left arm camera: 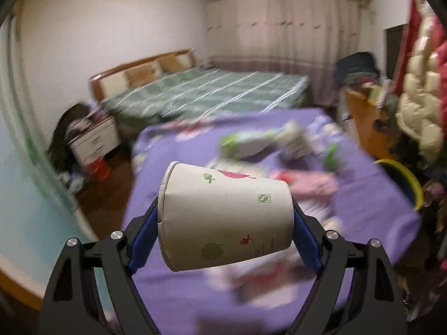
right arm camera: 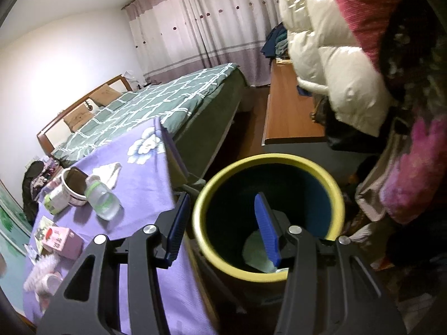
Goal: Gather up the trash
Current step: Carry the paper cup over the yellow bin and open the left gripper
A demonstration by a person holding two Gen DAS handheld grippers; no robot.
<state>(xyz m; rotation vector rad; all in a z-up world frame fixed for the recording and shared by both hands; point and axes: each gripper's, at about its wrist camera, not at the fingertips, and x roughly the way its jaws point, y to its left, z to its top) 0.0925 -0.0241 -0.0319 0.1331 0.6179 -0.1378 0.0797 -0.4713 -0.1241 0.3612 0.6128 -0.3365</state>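
Left gripper (left arm camera: 225,223) pinches a paper cup (left arm camera: 223,217) sideways above the purple cloth (left arm camera: 363,209).
The cup's print is too blurred to read; the right gripper (right arm camera: 223,223) hangs spread and empty over the yellow-rimmed bin (right arm camera: 201,201).

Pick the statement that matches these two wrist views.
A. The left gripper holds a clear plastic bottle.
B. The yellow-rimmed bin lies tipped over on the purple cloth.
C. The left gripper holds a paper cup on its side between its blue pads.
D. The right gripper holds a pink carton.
C: the left gripper has its blue pads pressed on both ends of the paper cup, which lies sideways.
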